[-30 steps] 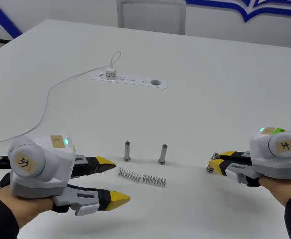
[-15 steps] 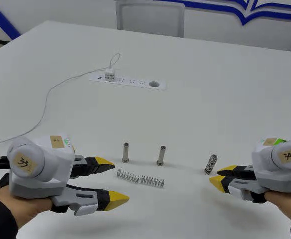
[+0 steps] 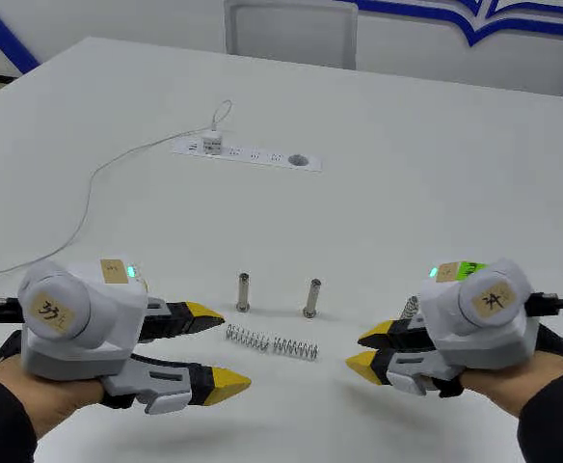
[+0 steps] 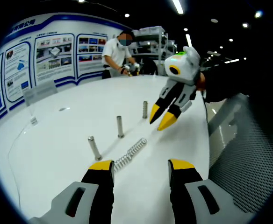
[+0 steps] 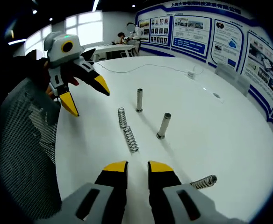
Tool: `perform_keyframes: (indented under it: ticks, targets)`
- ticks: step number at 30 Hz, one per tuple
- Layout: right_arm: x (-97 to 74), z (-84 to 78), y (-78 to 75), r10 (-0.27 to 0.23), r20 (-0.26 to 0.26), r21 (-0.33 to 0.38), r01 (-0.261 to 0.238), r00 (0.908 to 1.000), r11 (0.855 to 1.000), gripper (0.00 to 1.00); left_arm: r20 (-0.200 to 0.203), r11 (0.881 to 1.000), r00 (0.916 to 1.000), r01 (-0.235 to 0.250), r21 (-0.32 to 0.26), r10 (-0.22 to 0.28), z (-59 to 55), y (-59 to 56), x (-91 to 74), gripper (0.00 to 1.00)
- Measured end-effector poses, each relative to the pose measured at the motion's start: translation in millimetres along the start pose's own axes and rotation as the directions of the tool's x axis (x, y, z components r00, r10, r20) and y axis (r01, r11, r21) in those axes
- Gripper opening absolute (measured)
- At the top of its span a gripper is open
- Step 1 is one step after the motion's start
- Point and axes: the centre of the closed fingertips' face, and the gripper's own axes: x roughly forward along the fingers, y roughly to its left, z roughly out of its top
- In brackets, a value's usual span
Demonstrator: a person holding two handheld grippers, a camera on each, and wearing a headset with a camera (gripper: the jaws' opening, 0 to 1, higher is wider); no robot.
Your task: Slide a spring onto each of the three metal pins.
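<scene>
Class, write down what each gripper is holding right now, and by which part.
Nothing is held. The left gripper and the right gripper both have their jaws apart and empty; the loose springs lie on the table between them.

**Right gripper leaves the sprung pin and moves inward**

A second ago the right gripper (image 3: 357,350) had its tips at the rightmost pin (image 3: 410,308). Half a second ago it had drawn back to the right, leaving that pin upright with a spring around it. Now it has come inward across the front of the pin, partly hiding it in the head view. Its slightly parted yellow tips now point toward the loose springs (image 3: 272,342).
</scene>
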Motion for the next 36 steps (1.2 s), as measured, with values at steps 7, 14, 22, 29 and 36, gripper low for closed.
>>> perform_keyframes:
  ticks: [7, 14, 22, 29, 36]
  targets:
    - [28.2, 28.0, 14.4, 0.061, -0.026, -0.109, -0.063, 0.9978, 0.992, 0.18, -0.007, 1.0, 1.0, 0.003, 0.004, -0.003, -0.5, -1.7, 0.3, 0.47]
    - [51.1, 34.2, 20.4, 0.093, -0.084, -0.168, -0.106, 0.9922, 0.98, 0.18, -0.008, 1.0, 1.0, 0.003, 0.005, -0.003, -0.7, -1.8, 0.1, 0.46]
    - [67.3, 33.6, 19.4, 0.095, -0.142, -0.203, -0.123, 0.9853, 0.971, 0.17, -0.007, 1.0, 1.0, 0.002, 0.003, -0.002, -0.5, -1.6, -0.2, 0.46]
    - [73.6, 29.5, 17.7, 0.111, -0.188, -0.215, -0.151, 0.9759, 0.965, 0.12, -0.008, 1.0, 1.0, 0.003, 0.003, -0.003, -0.5, -2.2, -0.1, 0.45]
    - [66.9, 30.4, 17.0, 0.103, -0.18, -0.199, -0.139, 0.9783, 0.97, 0.12, -0.008, 1.0, 1.0, 0.004, 0.002, -0.004, -0.1, -2.9, 0.0, 0.44]
